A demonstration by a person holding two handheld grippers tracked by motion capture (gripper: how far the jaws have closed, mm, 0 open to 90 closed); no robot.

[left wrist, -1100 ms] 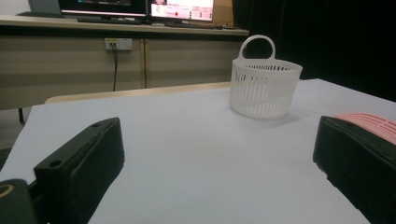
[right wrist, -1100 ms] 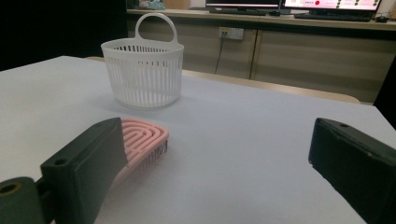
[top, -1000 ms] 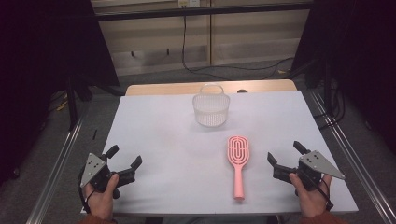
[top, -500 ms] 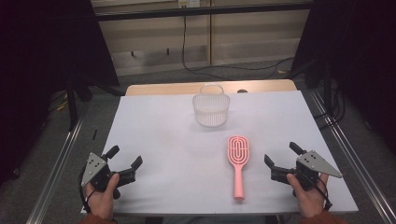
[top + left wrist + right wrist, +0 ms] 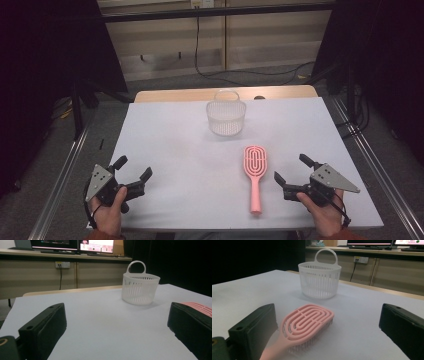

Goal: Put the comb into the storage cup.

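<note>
A pink hairbrush [image 5: 255,174] lies flat on the white table [image 5: 175,140], its handle toward the near edge; its slotted head [image 5: 308,323] sits between my right gripper's jaws in the right gripper view. A white slatted basket [image 5: 226,116] with a loop handle stands upright at the back middle [image 5: 140,287] [image 5: 320,278]. My right gripper [image 5: 291,172] is open just right of the brush handle, not touching it. My left gripper [image 5: 134,168] is open at the near left corner, holding nothing.
The table's far edge shows a strip of wood [image 5: 225,94]. Metal rails [image 5: 60,180] run along both sides. Cables lie on the floor behind the table, before a wooden counter [image 5: 62,267] with monitors on it.
My right gripper has slid left toward the brush handle. The left gripper, the brush and the basket have stayed put.
</note>
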